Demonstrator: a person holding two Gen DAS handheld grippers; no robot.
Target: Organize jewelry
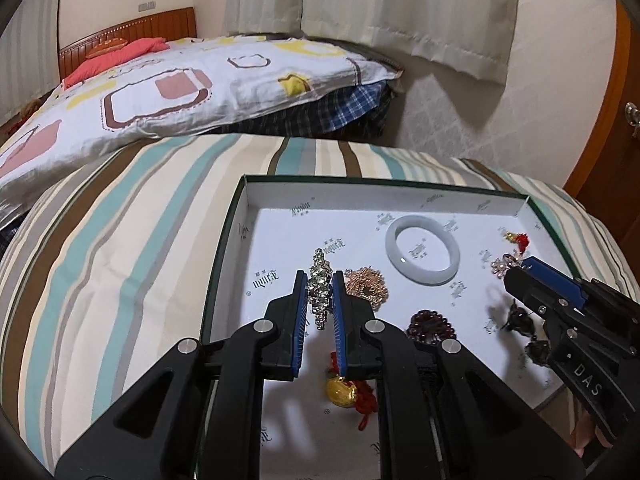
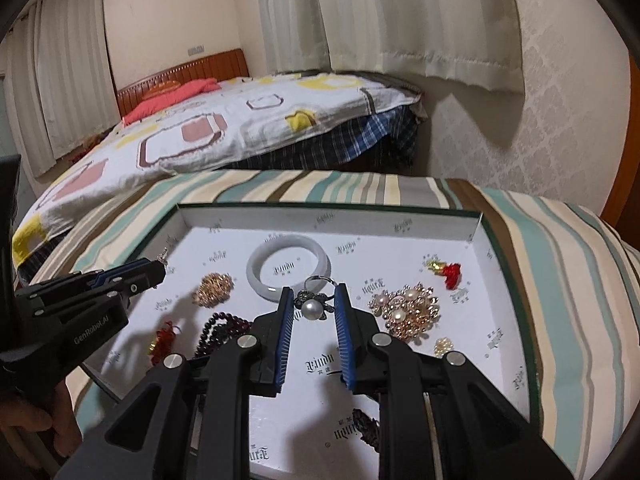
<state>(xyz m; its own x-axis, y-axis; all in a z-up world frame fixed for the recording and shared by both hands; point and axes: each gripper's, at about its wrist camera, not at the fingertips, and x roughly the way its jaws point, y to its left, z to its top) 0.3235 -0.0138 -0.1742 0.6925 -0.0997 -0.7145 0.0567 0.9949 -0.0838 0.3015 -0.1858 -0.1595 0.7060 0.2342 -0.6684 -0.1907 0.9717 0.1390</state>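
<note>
A white-lined box lid (image 1: 360,192) (image 2: 320,216) lies on a striped cushion and holds the jewelry. My left gripper (image 1: 320,284) is shut on a silver rhinestone piece (image 1: 319,280), held above the lid floor; it also shows in the right wrist view (image 2: 160,270). My right gripper (image 2: 313,300) holds a pearl ring (image 2: 311,307) between its pads; it also shows in the left wrist view (image 1: 516,270). A white jade bangle (image 1: 422,256) (image 2: 289,271), a gold brooch (image 1: 366,286) (image 2: 214,288), dark red beads (image 1: 432,326) (image 2: 218,330) and a pearl cluster (image 2: 406,310) lie in the lid.
A gold ingot charm with red cord (image 1: 344,390) lies under my left gripper. A small red-and-gold charm (image 2: 444,270) sits at the lid's far right. A bed with a patterned quilt (image 1: 180,84) stands behind, curtains (image 1: 400,4) beyond.
</note>
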